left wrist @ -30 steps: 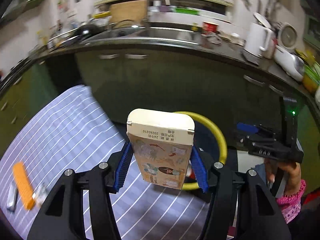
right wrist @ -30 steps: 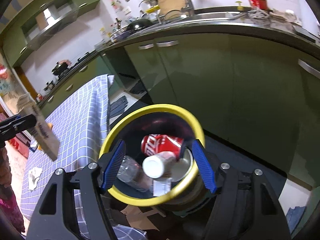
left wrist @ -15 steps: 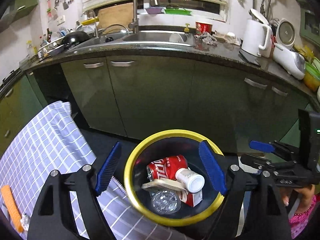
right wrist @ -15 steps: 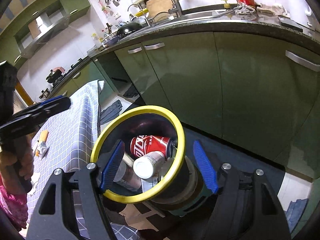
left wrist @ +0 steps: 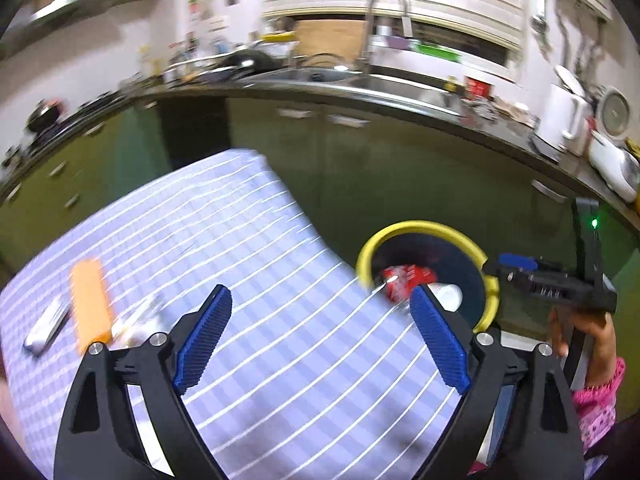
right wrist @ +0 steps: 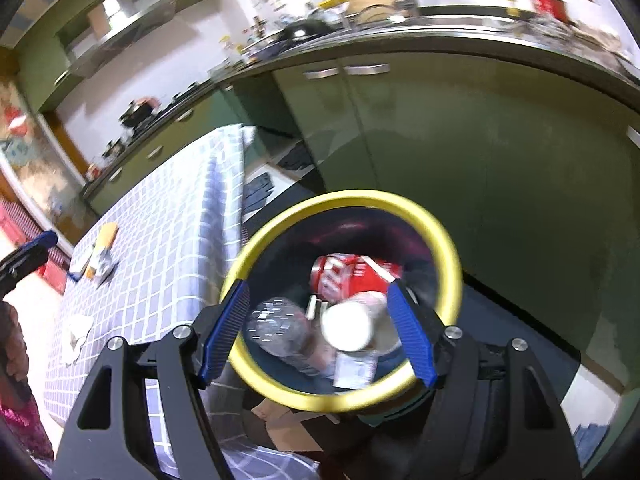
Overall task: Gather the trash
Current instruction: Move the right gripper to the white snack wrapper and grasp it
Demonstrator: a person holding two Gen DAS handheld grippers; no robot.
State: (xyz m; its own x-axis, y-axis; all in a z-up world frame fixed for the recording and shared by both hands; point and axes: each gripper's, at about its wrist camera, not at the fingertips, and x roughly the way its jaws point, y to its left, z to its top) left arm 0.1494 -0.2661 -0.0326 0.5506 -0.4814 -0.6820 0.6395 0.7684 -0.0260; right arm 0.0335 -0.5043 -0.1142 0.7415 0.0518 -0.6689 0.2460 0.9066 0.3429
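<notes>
The yellow-rimmed trash bin (right wrist: 448,248) stands on the floor beside the table and holds a red can (right wrist: 352,276), a clear plastic bottle (right wrist: 280,328) and a white-capped container (right wrist: 348,326). My right gripper (right wrist: 318,328) is open and empty, hovering above the bin. My left gripper (left wrist: 320,336) is open and empty over the checked tablecloth (left wrist: 248,264). The bin (left wrist: 404,230) sits to its right. An orange wrapper (left wrist: 90,304), a small white packet (left wrist: 46,324) and crumpled wrapper (left wrist: 136,320) lie on the cloth at the left.
Green kitchen cabinets (right wrist: 460,132) and a counter with a sink (left wrist: 360,80) run behind the bin. A crumpled tissue (right wrist: 76,334) lies on the table near its edge. The right gripper shows in the left wrist view (left wrist: 540,280).
One second ago my left gripper held a carton over the bin. It let the carton drop in, then swung left over the table, open and empty. My right gripper stayed above the bin.
</notes>
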